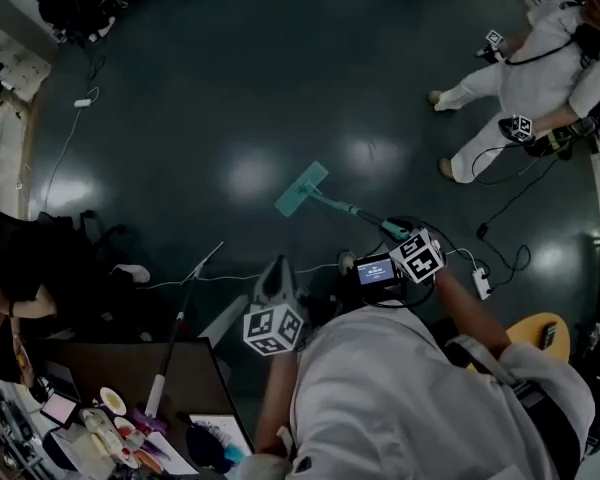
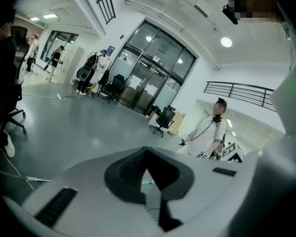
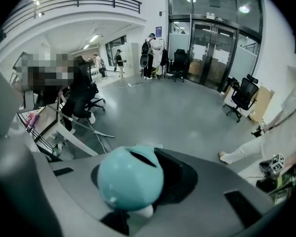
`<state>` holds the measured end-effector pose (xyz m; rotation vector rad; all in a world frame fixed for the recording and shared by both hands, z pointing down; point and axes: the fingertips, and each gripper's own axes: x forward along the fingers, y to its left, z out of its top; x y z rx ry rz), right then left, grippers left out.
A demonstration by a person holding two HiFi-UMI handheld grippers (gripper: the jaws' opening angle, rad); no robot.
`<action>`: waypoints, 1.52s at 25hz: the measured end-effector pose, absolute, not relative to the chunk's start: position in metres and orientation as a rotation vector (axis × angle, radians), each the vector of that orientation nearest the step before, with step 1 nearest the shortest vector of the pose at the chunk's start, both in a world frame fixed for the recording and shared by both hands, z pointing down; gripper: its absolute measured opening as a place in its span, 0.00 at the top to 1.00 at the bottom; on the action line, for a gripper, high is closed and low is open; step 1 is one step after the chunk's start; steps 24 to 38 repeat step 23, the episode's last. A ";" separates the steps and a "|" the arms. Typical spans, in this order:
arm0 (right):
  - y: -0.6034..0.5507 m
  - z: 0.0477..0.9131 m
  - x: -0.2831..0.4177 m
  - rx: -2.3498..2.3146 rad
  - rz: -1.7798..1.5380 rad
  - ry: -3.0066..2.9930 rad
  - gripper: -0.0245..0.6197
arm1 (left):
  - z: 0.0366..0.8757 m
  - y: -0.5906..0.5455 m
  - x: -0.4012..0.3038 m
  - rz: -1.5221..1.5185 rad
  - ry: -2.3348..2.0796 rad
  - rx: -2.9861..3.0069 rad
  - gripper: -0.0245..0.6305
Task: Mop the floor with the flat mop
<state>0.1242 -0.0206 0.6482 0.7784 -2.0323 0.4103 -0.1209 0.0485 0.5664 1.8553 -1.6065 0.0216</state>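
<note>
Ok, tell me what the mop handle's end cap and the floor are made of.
Mop handle's end cap: likely moulded plastic, teal, smooth with a soft sheen. Floor: hard, seamless, dark coating, perhaps epoxy or polished concrete; bright mirror-like glare patches show on it.

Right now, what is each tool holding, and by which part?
The right tool grips the flat mop by the teal end of its handle; the left tool holds nothing.

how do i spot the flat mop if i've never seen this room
Start at the wide dark floor. The flat mop rests on it, slim handle running back to the right tool. Its pale teal rectangular head is the only such colour there.
</note>
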 end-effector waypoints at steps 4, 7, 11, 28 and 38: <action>-0.007 0.653 0.117 0.800 0.394 -2.031 0.78 | 0.561 0.047 -0.115 0.010 -1.565 1.897 0.96; -0.002 0.652 0.106 0.799 0.379 -2.022 0.78 | 0.559 0.046 -0.119 0.005 -1.544 1.919 0.96; 0.002 0.647 0.091 0.801 0.373 -2.013 0.78 | 0.565 0.052 -0.137 -0.023 -1.528 1.894 0.96; -0.006 0.650 0.073 0.770 0.377 -1.992 0.78 | 0.598 0.061 -0.171 -0.009 -1.462 1.838 0.96; -0.006 0.650 0.073 0.770 0.377 -1.992 0.78 | 0.598 0.061 -0.171 -0.009 -1.462 1.838 0.96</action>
